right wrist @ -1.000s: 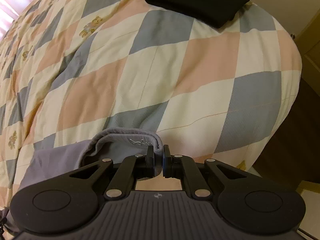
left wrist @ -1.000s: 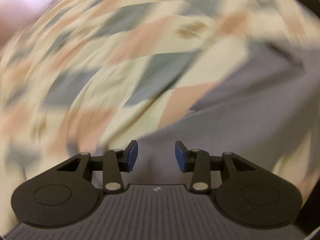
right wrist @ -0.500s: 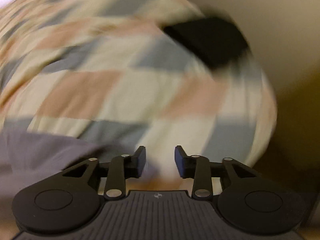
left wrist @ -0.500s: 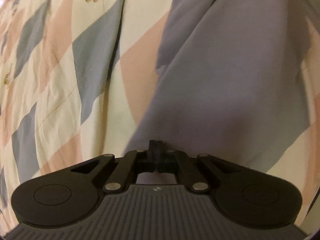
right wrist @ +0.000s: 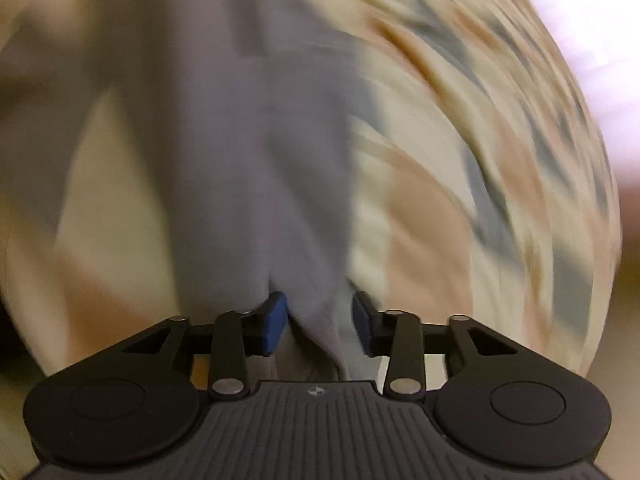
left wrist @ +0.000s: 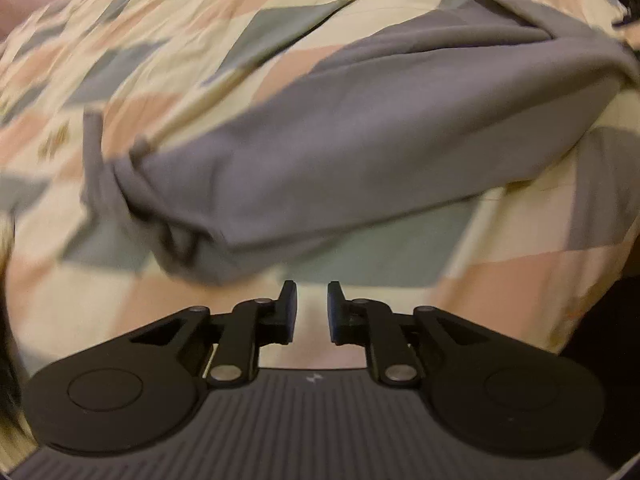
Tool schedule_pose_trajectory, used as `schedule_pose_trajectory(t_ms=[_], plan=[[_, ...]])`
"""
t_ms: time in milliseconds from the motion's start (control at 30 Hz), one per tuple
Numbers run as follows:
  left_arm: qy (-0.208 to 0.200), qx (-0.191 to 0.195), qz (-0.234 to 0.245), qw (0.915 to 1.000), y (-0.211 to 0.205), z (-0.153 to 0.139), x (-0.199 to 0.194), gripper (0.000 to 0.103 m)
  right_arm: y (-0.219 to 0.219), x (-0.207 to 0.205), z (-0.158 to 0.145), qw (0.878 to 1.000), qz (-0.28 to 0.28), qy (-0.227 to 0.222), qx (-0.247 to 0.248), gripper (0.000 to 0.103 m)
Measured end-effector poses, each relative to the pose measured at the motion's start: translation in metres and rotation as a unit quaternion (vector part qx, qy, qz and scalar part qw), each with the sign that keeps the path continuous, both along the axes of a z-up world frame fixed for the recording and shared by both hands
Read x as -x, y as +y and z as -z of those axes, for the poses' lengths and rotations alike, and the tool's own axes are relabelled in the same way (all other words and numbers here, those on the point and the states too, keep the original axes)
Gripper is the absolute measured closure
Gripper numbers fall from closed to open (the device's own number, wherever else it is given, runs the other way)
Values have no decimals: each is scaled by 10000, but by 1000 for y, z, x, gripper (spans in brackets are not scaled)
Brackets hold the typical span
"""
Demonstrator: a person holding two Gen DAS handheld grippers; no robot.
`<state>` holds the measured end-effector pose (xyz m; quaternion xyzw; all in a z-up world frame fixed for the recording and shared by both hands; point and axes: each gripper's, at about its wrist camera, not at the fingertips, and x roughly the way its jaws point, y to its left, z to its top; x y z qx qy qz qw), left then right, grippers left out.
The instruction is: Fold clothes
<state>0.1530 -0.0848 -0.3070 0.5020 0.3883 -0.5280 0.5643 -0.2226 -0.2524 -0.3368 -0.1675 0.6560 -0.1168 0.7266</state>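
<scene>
Since half a second ago: left claw (left wrist: 311, 306), then pinched shut on grey cloth, now stands with its pads parted and nothing between them; right claw (right wrist: 319, 322), then parted over blurred quilt, now has grey cloth running in between its fingers.

Item 1. Grey garment (left wrist: 360, 128). Soft knit, kind not certain. In the left wrist view it lies on the bed as a long doubled band from 8 o'clock to 2 o'clock, with a rumpled, bunched end (left wrist: 132, 184) at 8 o'clock and a smoother rolled edge toward 2 o'clock. In the right wrist view, much blurred, it (right wrist: 248, 140) rises from 6 o'clock to 12 o'clock, narrowing to a ridge at the claw.

Item 2. Left claw. Unclenched, empty, just short of the garment's near edge at 12 o'clock from its tips.

Item 3. Right claw. Blue pads (right wrist: 275, 320) spread, a ridge of cloth lying in the gap; not clamped on it as far as the blur allows.

Item 4. Bed quilt (left wrist: 152, 36). Diamond patchwork in cream, peach and grey-blue with small bear motifs; carries the garment.

Condition: garment partly gathered, not a neat flat fold.

Risks, as judged:
- Right claw closing on a single layer, or on the quilt beneath, would drag the cover or open the fold.
- Fast motion, evident from the blur, could fling the loose end and skew the edges.
- The bunched end at 8 o'clock, if folded over as it lies, would lock creases in.
</scene>
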Motion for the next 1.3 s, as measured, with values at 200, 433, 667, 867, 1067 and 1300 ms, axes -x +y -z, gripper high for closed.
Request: schedule_pose_trajectory(t_ms=[200, 433, 667, 867, 1067, 1300], plan=[[39, 18, -401, 9992, 19, -9, 41, 85, 23, -1, 19, 9903, -1366, -104, 212, 67], [-166, 297, -638, 9974, 12, -27, 58, 85, -94, 0, -41, 9517, 1708, -2037, -1535, 96], [-570, 473, -607, 9954, -13, -40, 49, 85, -215, 28, -68, 8368, 3793, -3118, -2421, 93], [-1047, 388, -45, 9937, -50, -24, 25, 72, -209, 39, -55, 8528, 3866, -2373, -2589, 67], [-1518, 301, 517, 9866, -87, -8, 1, 68, -201, 44, -38, 8531, 4069, -2443, -2167, 59], [-1830, 130, 841, 9794, -127, 16, -28, 68, -180, 10, -34, 9451, 2407, -1836, -1229, 59]])
